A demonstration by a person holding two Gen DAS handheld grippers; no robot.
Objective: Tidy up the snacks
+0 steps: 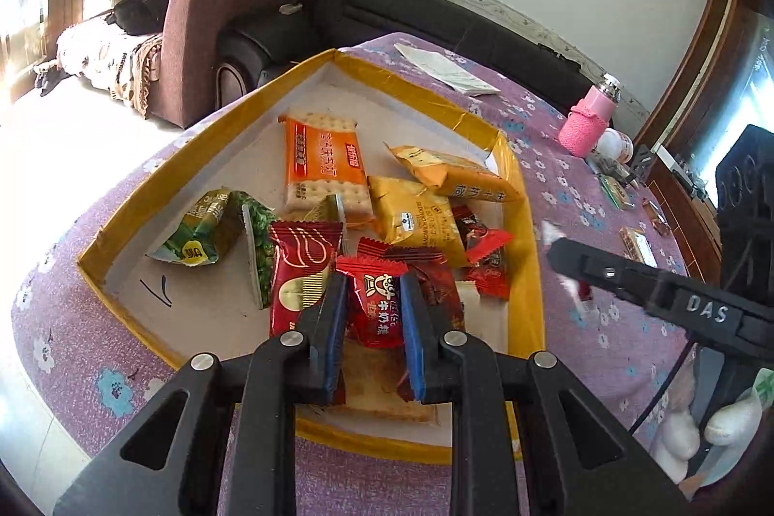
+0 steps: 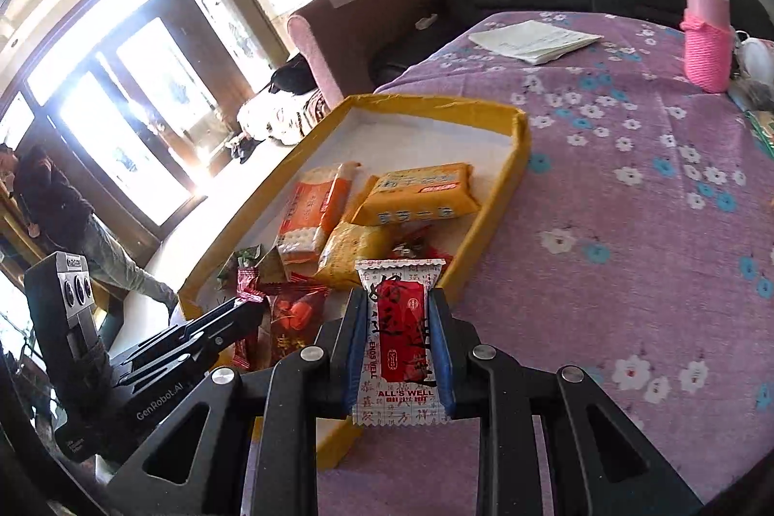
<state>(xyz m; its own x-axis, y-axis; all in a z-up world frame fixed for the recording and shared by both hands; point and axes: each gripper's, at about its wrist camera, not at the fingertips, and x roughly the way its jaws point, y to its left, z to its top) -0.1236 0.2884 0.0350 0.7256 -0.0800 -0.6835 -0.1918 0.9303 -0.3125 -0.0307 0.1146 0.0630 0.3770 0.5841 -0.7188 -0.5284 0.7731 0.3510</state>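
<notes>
- In the left wrist view, the left gripper (image 1: 373, 288) was clenched on a red candy packet (image 1: 375, 313), held over the near end of the yellow-rimmed tray (image 1: 525, 274) on the purple flowered tablecloth (image 1: 580, 197).
- Only this view laid out the tray's contents from left to right: a green snack bag (image 1: 200, 233), a red-and-gold packet (image 1: 300, 274), an orange cracker pack (image 1: 321, 163) and two yellow packs (image 1: 416, 216), with small red candies (image 1: 488, 255) at the right wall.
- At the right of the same view, the right gripper (image 1: 571, 269) showed side-on above the cloth beside the tray; what it carried was a white-and-red blur.
- The right wrist view settled that: the right gripper (image 2: 399, 322) was grasping a white-and-red packet (image 2: 399, 351) printed "ALL'S WELL", just outside the tray's (image 2: 517, 143) near right wall.
- Only this view showed a person (image 2: 48, 201) standing by the bright windows at far left, and the left gripper's (image 2: 242, 308) body reaching into the tray.
- A folded paper (image 2: 537, 39) and a pink bottle (image 2: 706, 32) stood farther back on the cloth.
- The left gripper's packet was hard to make out here, and the tray's near corner was hidden behind the gripper.
</notes>
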